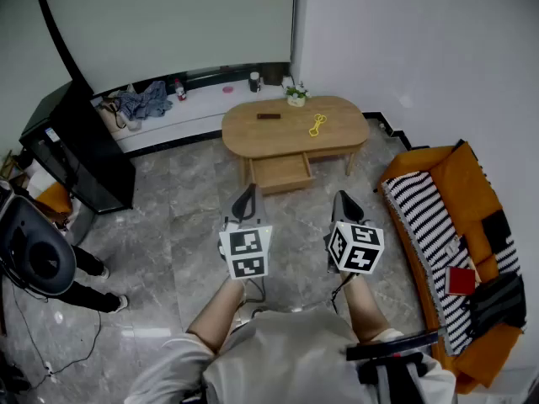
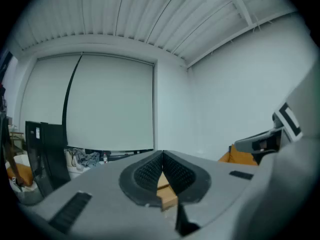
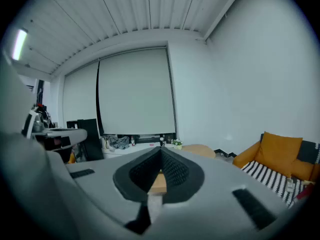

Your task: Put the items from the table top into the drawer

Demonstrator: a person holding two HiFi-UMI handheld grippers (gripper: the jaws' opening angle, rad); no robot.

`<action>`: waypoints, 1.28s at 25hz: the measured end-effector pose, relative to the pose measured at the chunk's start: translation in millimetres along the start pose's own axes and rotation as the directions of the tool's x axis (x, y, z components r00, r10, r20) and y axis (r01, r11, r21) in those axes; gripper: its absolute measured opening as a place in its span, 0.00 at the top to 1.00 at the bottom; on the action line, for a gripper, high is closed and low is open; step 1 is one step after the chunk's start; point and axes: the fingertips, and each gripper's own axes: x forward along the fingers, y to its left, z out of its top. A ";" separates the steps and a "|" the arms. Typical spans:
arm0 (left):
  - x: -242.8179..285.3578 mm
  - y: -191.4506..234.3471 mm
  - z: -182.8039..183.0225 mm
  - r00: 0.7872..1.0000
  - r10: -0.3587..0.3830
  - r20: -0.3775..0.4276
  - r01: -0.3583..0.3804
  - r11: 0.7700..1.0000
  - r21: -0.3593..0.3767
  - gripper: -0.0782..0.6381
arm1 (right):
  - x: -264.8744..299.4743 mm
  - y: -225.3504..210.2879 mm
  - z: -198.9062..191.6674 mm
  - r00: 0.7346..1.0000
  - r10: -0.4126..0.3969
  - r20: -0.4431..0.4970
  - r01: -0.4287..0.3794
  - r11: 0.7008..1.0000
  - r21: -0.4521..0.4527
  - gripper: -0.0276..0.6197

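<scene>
Two grippers, both empty. The left gripper (image 1: 245,199) and right gripper (image 1: 345,202) are held side by side in front of the person, aimed toward 12 o'clock. Each gripper view shows the ribbed pads pressed together with nothing between them. Closed jaws suit a carrying posture, since nothing is within reach.

The wooden table (image 1: 253,135) stands well apart at 12 o'clock. Its drawer (image 1: 282,172) is pulled out on the 6 o'clock side, facing the person, probably so that items can be dropped straight in. It looks bare inside from this distance.

On the table top:
- a dark flat bar (image 1: 269,116) near the middle
- a yellow looped item (image 1: 317,124) at the bar's 3 o'clock, apart from it
- a small potted plant (image 1: 296,96) at the 12 o'clock rim

Judgement: no item is stowed, so the task is at its start. The next move calls for walking up to the table and opening one gripper's jaws before any pick.
</scene>
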 end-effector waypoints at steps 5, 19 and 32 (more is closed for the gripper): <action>-2.2 12.3 -10.0 1.000 0.005 -0.015 -0.005 1.000 -0.014 0.88 | 2.4 8.9 -5.6 1.000 0.000 -0.010 0.000 1.000 0.002 0.97; 5.2 48.9 -31.6 0.998 -0.022 -0.058 0.021 1.000 -0.023 0.88 | 21.2 24.2 -21.2 0.998 -0.043 -0.043 0.045 0.997 0.060 0.97; 39.3 61.0 -46.3 0.992 -0.082 -0.097 0.079 0.996 -0.033 0.88 | 43.0 17.7 -35.7 0.991 -0.099 -0.095 0.106 0.992 0.073 0.97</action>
